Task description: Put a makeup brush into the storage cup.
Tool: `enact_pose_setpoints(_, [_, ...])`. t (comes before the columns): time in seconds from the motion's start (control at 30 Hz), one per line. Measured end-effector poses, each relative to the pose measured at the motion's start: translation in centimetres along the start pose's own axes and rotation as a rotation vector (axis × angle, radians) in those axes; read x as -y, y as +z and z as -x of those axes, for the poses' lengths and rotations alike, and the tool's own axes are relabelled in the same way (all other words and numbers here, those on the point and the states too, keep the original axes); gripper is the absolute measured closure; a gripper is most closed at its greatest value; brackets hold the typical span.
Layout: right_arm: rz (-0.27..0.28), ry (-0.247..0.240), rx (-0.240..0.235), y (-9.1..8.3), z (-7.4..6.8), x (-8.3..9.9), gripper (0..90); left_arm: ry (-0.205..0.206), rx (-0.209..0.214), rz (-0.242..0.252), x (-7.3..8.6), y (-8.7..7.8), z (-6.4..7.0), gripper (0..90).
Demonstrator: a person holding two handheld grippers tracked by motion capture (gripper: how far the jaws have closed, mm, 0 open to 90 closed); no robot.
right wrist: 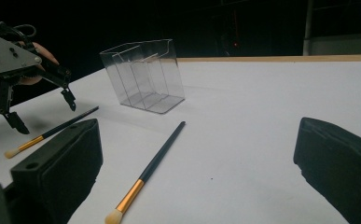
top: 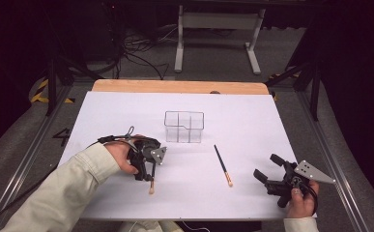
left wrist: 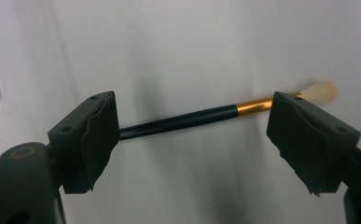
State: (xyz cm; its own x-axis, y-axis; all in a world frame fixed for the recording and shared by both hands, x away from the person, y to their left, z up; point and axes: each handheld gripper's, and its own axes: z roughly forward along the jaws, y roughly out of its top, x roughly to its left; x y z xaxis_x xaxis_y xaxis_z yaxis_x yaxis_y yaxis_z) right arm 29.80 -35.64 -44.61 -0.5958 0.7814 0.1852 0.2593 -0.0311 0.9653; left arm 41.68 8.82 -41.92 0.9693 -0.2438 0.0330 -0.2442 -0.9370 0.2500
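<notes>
No words, brand names or labels can be read anywhere. The one mark that resembles a sign is a dark figure, something like a "4", on the grey floor (top: 61,137) at about nine o'clock from the table (top: 252,125); it is too blurred to read with any confidence.
</notes>
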Motion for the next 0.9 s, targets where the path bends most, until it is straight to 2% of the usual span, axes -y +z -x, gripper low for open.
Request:
enact_pose_setpoints(0.07, [-0.002,0.002,-0.001,0.0,0.0,0.0,1.6,0.003,0.006,0.001,0.0,0.1,0.0,16.6])
enact_pose_setpoints(0.17, [-0.002,0.002,-0.003,0.0,0.0,0.0,1.6,0.021,0.029,0.007,0.2,0.0,0.0,9.7])
enact_pose_setpoints(0.27, [-0.003,0.004,-0.002,0.0,0.0,0.0,1.6,0.029,0.018,-0.004,0.2,-0.1,0.0,8.8])
enact_pose_setpoints(0.3, [-0.003,0.004,-0.002,0.0,0.0,0.0,1.6,0.057,0.014,-0.010,0.2,0.0,-0.1,8.8])
enact_pose_setpoints(0.47, [-0.003,0.005,-0.003,0.0,0.0,0.1,1.6,0.094,-0.005,-0.025,0.2,0.0,-0.1,9.7])
enact_pose_setpoints(0.57, [-0.003,0.004,-0.004,0.0,0.0,0.1,1.6,0.095,-0.006,-0.016,0.3,0.2,-0.1,10.2])
enact_pose_setpoints(0.73, [-0.007,0.008,-0.004,0.0,0.1,0.1,1.6,0.109,-0.011,-0.042,0.3,0.6,-0.3,11.3])
enact_pose_setpoints(0.9, [-0.008,0.008,-0.007,0.0,0.0,0.1,1.6,0.094,-0.007,-0.031,0.2,1.0,-0.4,9.3])
